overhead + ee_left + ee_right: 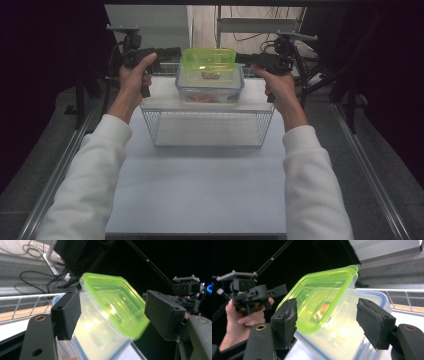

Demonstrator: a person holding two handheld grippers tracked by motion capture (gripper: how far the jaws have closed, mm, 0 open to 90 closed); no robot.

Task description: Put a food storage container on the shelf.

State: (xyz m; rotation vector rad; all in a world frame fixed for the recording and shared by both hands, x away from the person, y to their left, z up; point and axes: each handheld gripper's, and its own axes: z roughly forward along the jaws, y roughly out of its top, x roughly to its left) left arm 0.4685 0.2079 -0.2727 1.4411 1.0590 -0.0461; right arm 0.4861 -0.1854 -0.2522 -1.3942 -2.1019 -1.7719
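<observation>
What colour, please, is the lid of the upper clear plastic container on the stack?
Bright translucent lime green; the upper container's lid shows best in the left gripper view.

Both arms reach forward, left gripper [172, 51] and right gripper [242, 58] jaws parted.

A lime-green lid [208, 57] tops a clear box, stacked on a clear tub with a blue rim [209, 86] holding something orange. The wire basket [207, 127] is white on a pale bench [200, 190]. Both sleeves [85, 185] are white; the grippers' [169, 54] jaws are black.
</observation>
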